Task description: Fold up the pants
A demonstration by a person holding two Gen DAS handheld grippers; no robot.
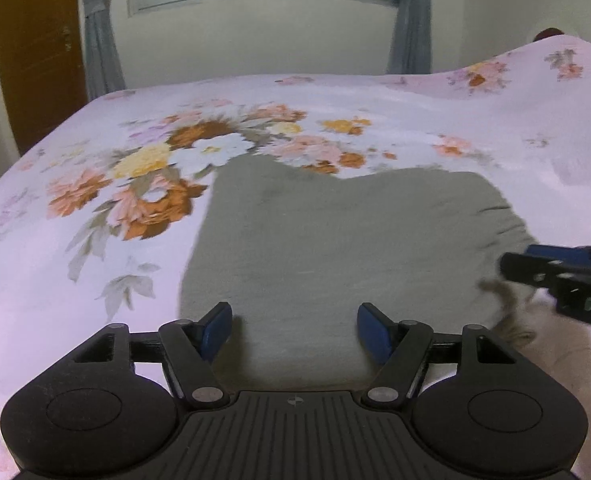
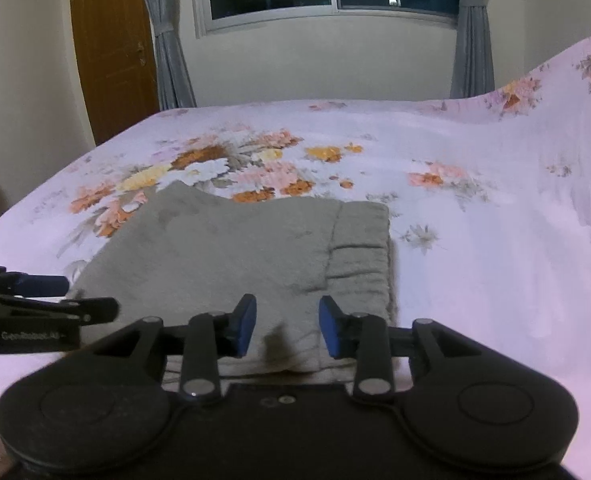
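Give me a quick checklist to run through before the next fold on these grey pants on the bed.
1. Left tool empty: ok, pads apart, nothing pinched between them.
2. Right tool empty: ok, pads apart above the cloth, not clamped.
3. Pants lying flat on the bed sheet: ok, already folded into a compact shape.
4. Waistband smooth: not ok, it shows gathered wrinkles along the right edge.
5. Near edge of the pants squared: cannot tell, both tools hide it.
6. Free sheet around the pants: ok, nothing else lies beside them.
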